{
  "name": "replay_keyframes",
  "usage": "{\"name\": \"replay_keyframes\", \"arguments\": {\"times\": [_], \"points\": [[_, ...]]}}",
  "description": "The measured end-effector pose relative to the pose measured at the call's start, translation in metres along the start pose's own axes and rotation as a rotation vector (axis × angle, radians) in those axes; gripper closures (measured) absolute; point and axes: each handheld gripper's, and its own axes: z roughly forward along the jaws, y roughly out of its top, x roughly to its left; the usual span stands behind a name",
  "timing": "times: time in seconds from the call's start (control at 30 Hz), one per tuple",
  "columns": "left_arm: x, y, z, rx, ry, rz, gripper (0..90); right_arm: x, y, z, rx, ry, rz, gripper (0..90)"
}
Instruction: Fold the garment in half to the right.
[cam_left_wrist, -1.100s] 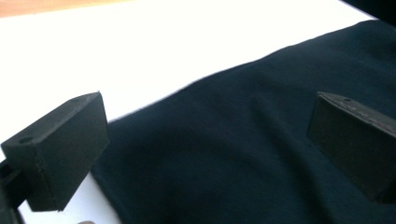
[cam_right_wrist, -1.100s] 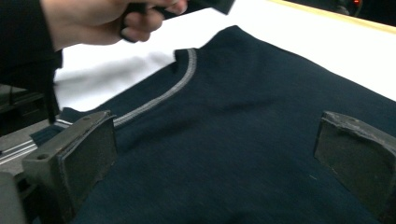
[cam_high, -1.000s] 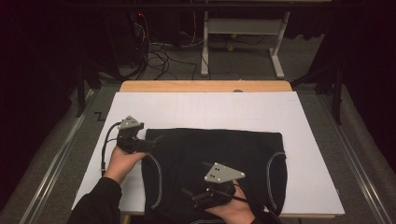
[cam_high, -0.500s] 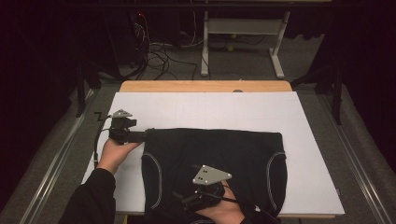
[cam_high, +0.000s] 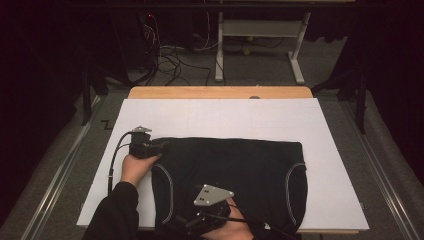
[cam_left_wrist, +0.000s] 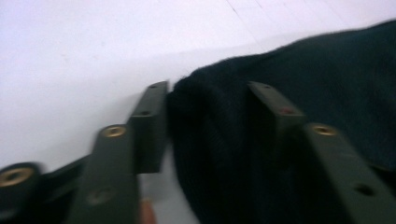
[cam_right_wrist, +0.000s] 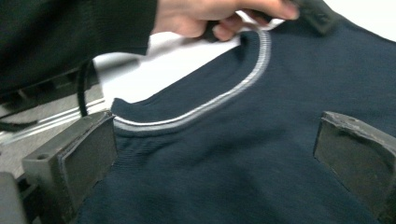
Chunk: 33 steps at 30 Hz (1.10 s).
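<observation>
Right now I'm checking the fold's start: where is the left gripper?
In the high view the left gripper is at the left, on the far left corner of the dark garment on the white board.

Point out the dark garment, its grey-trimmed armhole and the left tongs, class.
dark garment (cam_high: 235, 167), high view, middle of the flat fabric.
grey-trimmed armhole (cam_right_wrist: 205, 108), right gripper view, on the curved grey trim.
left tongs (cam_left_wrist: 208, 119), left gripper view, midway between the tips, where the garment's corner sits.
</observation>
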Motion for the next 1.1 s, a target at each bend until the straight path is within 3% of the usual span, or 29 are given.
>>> {"name": "replay_keyframes", "arguments": {"times": [0.1, 0.2, 0.27, 0.33, 0.43, 0.53, 0.77, 0.97, 1.1], "points": [[-0.002, -0.002, 0.0, 0.003, -0.004, 0.027, 68.6, 0.01, 0.003, 0.01, 0.035, 0.025, -0.016, 5.9], [0.0, -0.003, -0.001, -0.001, -0.022, 0.008, 69.7, 0.021, 0.006, 0.02, 0.078, 0.038, -0.042, 12.7], [0.001, -0.004, -0.002, -0.005, -0.035, 0.004, 69.8, 0.028, 0.007, 0.027, 0.102, 0.054, -0.037, 13.8], [0.001, -0.005, -0.003, -0.009, -0.041, 0.01, 70.5, 0.037, 0.008, 0.033, 0.123, 0.063, -0.067, 13.9], [-0.001, -0.005, -0.002, -0.007, -0.034, 0.027, 70.4, 0.048, 0.01, 0.042, 0.172, 0.061, -0.112, 12.7], [-0.001, -0.006, -0.002, -0.007, -0.034, 0.027, 70.3, 0.056, 0.012, 0.051, 0.219, 0.075, -0.13, 5.2], [-0.002, -0.006, -0.002, -0.008, -0.039, 0.038, 70.1, 0.068, 0.015, 0.069, 0.274, 0.039, -0.189, 0.3], [-0.003, -0.006, -0.002, -0.006, -0.034, 0.044, 70.1, 0.071, 0.015, 0.071, 0.271, -0.04, -0.239, 16.6], [-0.003, -0.006, -0.002, -0.006, -0.034, 0.043, 70.1, 0.071, 0.014, 0.068, 0.264, -0.102, -0.268, 36.1]]}}
